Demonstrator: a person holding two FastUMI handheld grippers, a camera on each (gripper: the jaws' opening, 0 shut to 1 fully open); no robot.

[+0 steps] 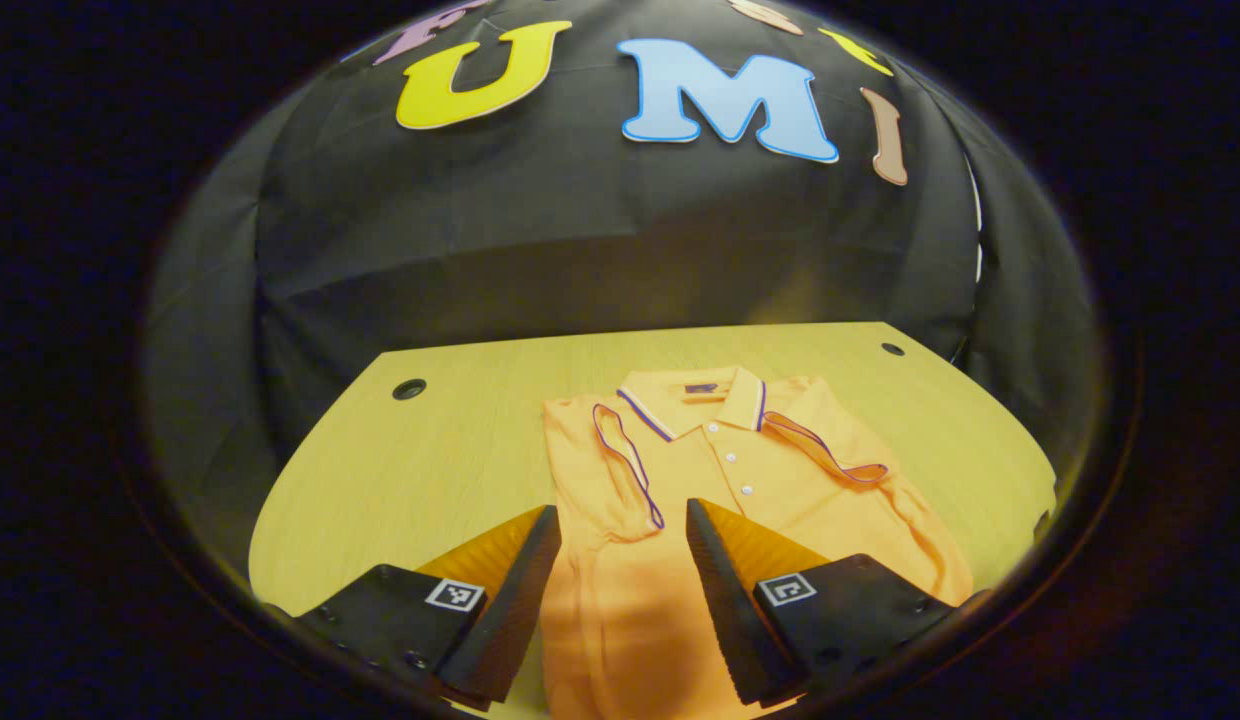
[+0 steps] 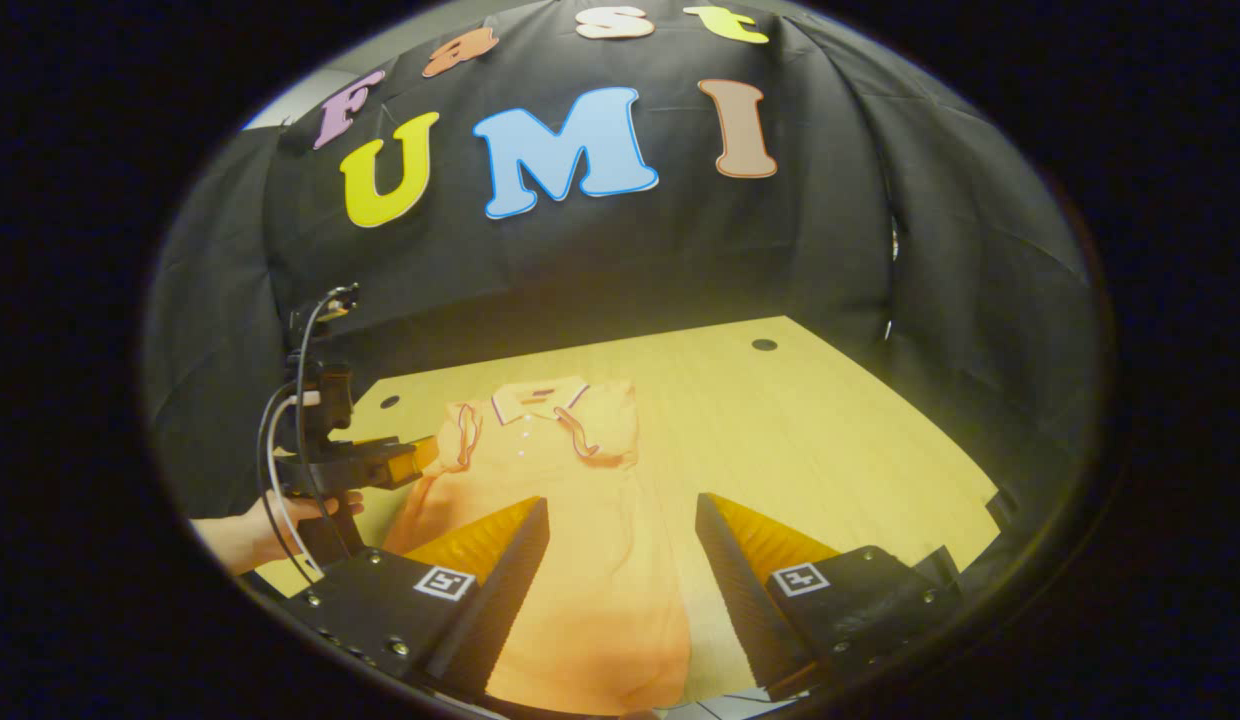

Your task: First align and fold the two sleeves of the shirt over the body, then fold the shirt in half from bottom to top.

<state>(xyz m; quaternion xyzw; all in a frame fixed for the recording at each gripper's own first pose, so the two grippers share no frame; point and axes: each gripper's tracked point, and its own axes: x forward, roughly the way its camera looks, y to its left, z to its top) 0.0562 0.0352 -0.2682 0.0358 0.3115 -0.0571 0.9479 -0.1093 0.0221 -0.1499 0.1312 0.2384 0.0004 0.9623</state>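
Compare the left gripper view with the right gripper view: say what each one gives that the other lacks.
Left gripper view: close detail of the shirt, its collar and button placket.

Right gripper view: the left gripper from outside, held by a hand beside the shirt's edge.

Both: the orange shirt lying on the wooden table, both sleeves folded over the body, each view's own gripper open.

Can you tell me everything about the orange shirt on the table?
The orange polo shirt looks like soft knit cloth. It has a collar with dark striped trim, a row of small white buttons and dark-edged sleeve cuffs. It lies flat, front up, on the wooden table, collar toward the booth wall. Both sleeves are already folded over the body. Both grippers are open above it; neither visibly grips it.
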